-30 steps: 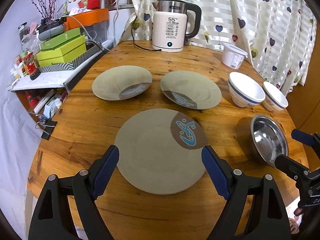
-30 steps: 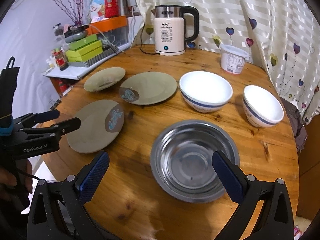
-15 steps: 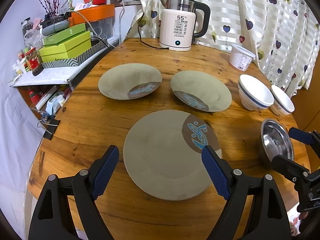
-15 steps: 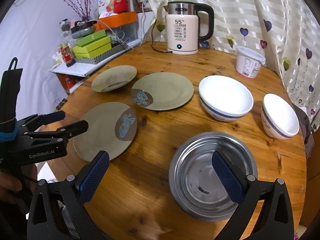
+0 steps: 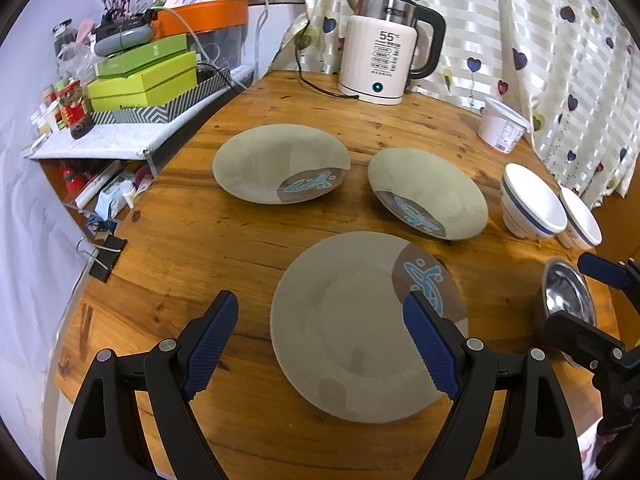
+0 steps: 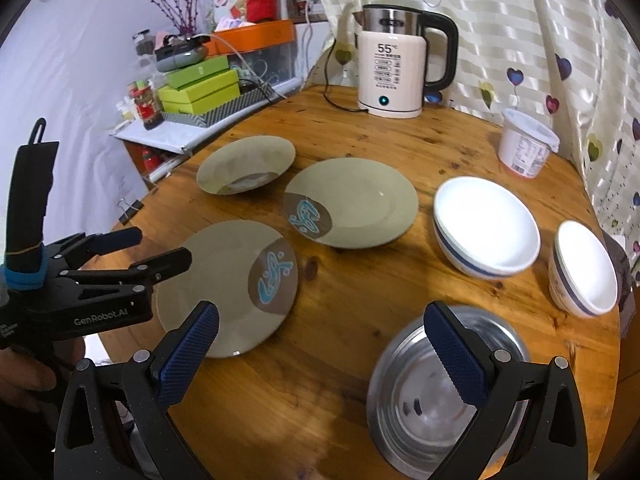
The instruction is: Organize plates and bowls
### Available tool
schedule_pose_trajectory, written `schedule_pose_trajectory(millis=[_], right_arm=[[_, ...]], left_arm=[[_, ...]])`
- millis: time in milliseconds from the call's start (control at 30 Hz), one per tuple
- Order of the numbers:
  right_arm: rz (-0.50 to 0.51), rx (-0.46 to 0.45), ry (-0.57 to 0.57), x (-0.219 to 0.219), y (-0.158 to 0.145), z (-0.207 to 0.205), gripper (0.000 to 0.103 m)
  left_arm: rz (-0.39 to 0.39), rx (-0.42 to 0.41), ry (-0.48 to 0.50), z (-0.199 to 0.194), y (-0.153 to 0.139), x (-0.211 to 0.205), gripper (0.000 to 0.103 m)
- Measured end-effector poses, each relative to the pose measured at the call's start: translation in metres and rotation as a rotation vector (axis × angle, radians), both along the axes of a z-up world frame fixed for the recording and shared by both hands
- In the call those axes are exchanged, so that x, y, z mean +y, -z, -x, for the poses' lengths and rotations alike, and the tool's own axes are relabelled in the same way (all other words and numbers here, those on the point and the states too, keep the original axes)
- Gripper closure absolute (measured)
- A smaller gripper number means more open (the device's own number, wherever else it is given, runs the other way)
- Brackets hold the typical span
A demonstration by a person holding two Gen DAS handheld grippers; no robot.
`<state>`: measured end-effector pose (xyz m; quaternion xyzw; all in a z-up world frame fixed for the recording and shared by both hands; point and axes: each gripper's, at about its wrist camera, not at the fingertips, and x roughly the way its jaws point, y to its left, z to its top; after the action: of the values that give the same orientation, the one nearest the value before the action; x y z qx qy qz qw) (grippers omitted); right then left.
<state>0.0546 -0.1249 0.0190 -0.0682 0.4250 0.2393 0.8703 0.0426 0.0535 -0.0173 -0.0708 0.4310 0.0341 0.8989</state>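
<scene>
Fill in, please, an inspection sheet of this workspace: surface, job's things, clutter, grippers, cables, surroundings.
Surface: round wooden table, bare wood between the dishes.
Job's things: three plates, two white bowls, one steel bowl; all apart, none stacked.
Clutter: kettle, tub.
Grippers: left gripper open over the near plate; right gripper open above the steel bowl.
Cables: kettle cord on the table.
Surroundings: heart curtain, shelf with green boxes.
</scene>
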Motion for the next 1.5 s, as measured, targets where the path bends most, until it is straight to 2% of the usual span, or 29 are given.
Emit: schedule_pose_trajectory(millis=[233,600,767,833,900,1167,1267,1367,1433,1500], right_arm=[[0.015,-0.017,-0.043,0.021,-0.006,-0.014,0.000],[0.017,-0.015,-0.082,0.048,-0.016,-0.052,0.002],[0.009,0.033,-0.080,0.058,-0.011,-0.074,0.009],[0.013,0.053,-0.079,0.064,-0.009,-0.085,0.016],[0.016,0.064,-0.084,0.069,-0.008,-0.092,0.020],[0.026,0.089,-0.120,0.096,-0.006,-0.129,0.033],[0.025,0.111,-0.131,0.107,0.002,-0.144,0.037],[0.013,0.142,-0.135,0.116,0.012,-0.162,0.042],[0.000,0.164,-0.139,0.122,0.020,-0.173,0.049],[-0.009,0.188,-0.134,0.126,0.027,-0.183,0.049]], left_arm=[[0.008,-0.004,-0.039,-0.008,0.001,0.019,0.018],[0.074,-0.038,-0.099,-0.028,-0.004,0.060,0.018],[0.075,-0.044,-0.115,-0.040,-0.004,0.075,0.018],[0.086,-0.043,-0.117,-0.046,-0.002,0.081,0.018],[0.091,-0.041,-0.121,-0.051,-0.001,0.085,0.018],[0.104,-0.032,-0.136,-0.077,0.009,0.101,0.028],[0.120,-0.026,-0.141,-0.086,0.013,0.108,0.029],[0.136,-0.012,-0.154,-0.096,0.020,0.116,0.037],[0.147,-0.001,-0.164,-0.102,0.024,0.120,0.037],[0.158,0.000,-0.163,-0.106,0.027,0.122,0.037]])
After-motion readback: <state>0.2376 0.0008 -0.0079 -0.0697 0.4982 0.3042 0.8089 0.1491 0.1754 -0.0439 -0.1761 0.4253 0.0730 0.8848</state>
